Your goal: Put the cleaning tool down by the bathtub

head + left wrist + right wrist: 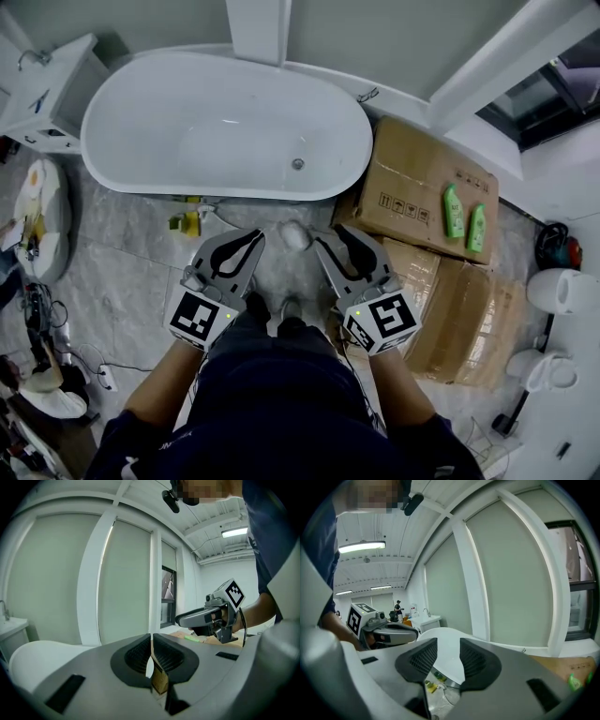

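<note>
Person stands at the near side of a white bathtub, one gripper in each hand, both held out level over the grey tiled floor.

Left gripper: jaws together at the tips, only a thin slit between the ribbed pads, nothing caught in it.

Right gripper: jaws apart, a clear gap between the pads, nothing held. Through that gap show the tub's side and the floor below it.

Cleaning tool: a pale rounded thing lying on the floor just beside the tub's near wall, roughly below the drain end, between the two grippers' tips as seen from above and touching neither. Its shape is too small to make out further.

Left of it, also against the tub's foot, small yellow pieces on the tiles.

Right of the tub: two brown cardboard boxes, with two green bottles lying side by side on the far one. White toilet at the far right edge. White sink cabinet at the far left corner.
</note>
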Demonstrator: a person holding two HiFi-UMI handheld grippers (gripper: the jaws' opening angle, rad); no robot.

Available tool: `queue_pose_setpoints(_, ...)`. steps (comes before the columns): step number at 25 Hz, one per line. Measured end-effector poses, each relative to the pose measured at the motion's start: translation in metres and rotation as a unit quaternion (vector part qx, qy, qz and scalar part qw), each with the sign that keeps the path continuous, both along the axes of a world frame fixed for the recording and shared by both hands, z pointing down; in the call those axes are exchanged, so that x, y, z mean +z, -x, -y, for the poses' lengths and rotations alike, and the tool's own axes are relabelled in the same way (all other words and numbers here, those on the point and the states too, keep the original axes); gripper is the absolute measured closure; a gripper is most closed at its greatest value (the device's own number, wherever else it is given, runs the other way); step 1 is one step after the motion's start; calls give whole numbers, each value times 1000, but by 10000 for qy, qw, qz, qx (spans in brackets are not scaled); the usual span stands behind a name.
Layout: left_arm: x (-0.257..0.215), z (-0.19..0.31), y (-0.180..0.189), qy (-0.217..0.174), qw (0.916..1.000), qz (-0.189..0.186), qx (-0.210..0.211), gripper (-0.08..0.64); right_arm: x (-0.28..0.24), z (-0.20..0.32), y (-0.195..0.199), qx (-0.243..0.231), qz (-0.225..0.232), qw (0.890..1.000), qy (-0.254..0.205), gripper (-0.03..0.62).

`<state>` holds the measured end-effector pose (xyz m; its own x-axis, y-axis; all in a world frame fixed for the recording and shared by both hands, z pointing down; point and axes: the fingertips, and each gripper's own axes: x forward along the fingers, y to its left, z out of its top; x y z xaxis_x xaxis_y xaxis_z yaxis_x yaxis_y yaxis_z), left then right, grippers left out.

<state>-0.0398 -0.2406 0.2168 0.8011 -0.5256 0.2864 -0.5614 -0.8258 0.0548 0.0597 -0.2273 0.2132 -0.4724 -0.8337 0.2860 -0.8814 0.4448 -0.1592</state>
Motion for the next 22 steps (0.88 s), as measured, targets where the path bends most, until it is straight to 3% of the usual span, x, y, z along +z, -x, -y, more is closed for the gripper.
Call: queue_pose_setpoints(22,-47,4,-15,-456,9989,-60,-11,518,-44,3,-2,-112,-86,9984,-545,531)
